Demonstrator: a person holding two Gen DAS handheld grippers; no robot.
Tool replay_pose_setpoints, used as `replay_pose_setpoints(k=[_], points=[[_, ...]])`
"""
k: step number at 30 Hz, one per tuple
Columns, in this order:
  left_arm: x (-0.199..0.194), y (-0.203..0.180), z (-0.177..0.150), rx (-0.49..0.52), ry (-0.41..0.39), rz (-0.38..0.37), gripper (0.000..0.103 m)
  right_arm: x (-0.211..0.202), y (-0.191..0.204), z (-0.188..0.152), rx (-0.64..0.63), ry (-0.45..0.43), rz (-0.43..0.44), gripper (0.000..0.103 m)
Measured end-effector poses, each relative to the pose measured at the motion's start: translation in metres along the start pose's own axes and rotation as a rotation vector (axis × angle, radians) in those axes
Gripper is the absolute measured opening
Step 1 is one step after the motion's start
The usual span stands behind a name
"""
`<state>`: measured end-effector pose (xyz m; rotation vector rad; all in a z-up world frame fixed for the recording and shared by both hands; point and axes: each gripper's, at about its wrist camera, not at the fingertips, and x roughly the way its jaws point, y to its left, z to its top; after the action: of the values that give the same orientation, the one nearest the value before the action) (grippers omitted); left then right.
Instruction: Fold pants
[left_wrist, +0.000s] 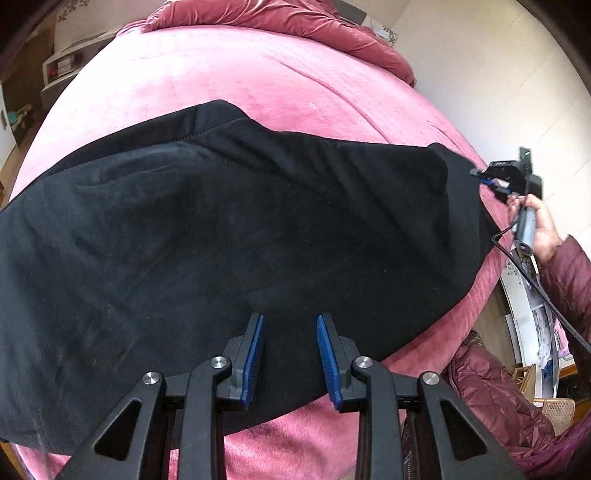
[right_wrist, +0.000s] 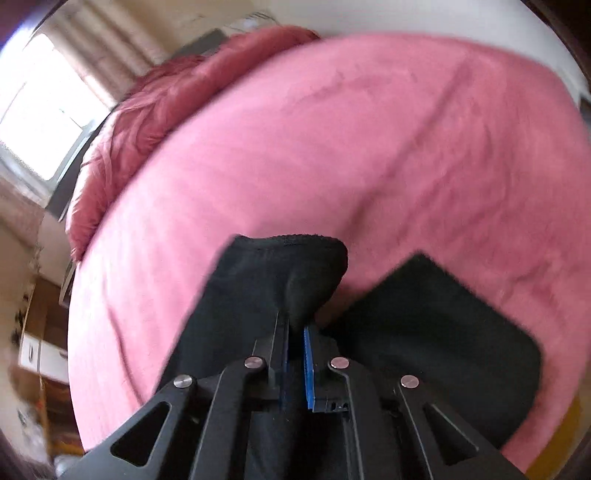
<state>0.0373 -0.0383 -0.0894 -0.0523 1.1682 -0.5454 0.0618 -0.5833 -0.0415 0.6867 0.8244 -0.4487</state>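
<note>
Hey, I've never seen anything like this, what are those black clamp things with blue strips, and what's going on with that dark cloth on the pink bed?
Those are two hand-held grippers; a person carries one in each hand, with a camera on each looking along its fingers. One picture comes from the left gripper, whose jaws stand apart over black pants spread on a pink bed. At its right edge you see the person's hand holding the right gripper. The other picture comes from that one: its jaws are pinched shut on a bunched end of the pants.

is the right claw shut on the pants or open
Shut on the pants: the right claw's blue pads pinch a bunched fold of black fabric.
</note>
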Motion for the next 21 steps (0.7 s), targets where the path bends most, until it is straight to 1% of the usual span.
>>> replay_pose_setpoints(k=[2, 4, 6, 7, 8, 9, 11, 15, 19, 20, 21], points=[[0.000, 0.000, 0.000, -0.001, -0.001, -0.004, 0.030, -0.029, 0.006, 0.000, -0.041, -0.042, 0.009, 0.007], [0.003, 0.005, 0.000, -0.005, -0.003, -0.013, 0.030, -0.056, 0.003, -0.003, -0.045, -0.073, 0.008, 0.007], [0.001, 0.008, -0.001, -0.014, -0.009, -0.020, 0.030, -0.081, -0.012, -0.009, -0.019, -0.098, 0.004, 0.007], [-0.001, 0.012, -0.002, -0.017, -0.010, -0.024, 0.030, -0.086, -0.018, -0.011, -0.010, -0.102, -0.001, 0.007], [-0.001, 0.014, -0.002, -0.020, -0.009, -0.027, 0.030, -0.090, -0.028, -0.016, -0.007, -0.100, -0.025, 0.007], [-0.001, 0.016, -0.003, -0.022, -0.008, -0.027, 0.030, -0.091, -0.038, -0.020, -0.001, -0.092, -0.047, 0.007], [-0.003, 0.018, -0.002, -0.022, -0.007, -0.023, 0.030, -0.085, -0.065, -0.031, 0.058, -0.052, -0.096, 0.006], [-0.008, 0.019, 0.001, -0.019, -0.009, -0.015, 0.030, -0.067, -0.100, -0.049, 0.132, 0.006, -0.153, 0.006], [-0.013, 0.021, 0.004, -0.019, -0.011, 0.001, 0.030, -0.058, -0.111, -0.061, 0.147, 0.010, -0.160, 0.006], [-0.014, 0.021, 0.004, -0.019, -0.010, 0.005, 0.030, -0.056, -0.114, -0.062, 0.158, 0.014, -0.153, 0.007], [-0.014, 0.021, 0.005, -0.018, -0.009, 0.008, 0.030, -0.056, -0.117, -0.062, 0.168, 0.018, -0.128, 0.007]])
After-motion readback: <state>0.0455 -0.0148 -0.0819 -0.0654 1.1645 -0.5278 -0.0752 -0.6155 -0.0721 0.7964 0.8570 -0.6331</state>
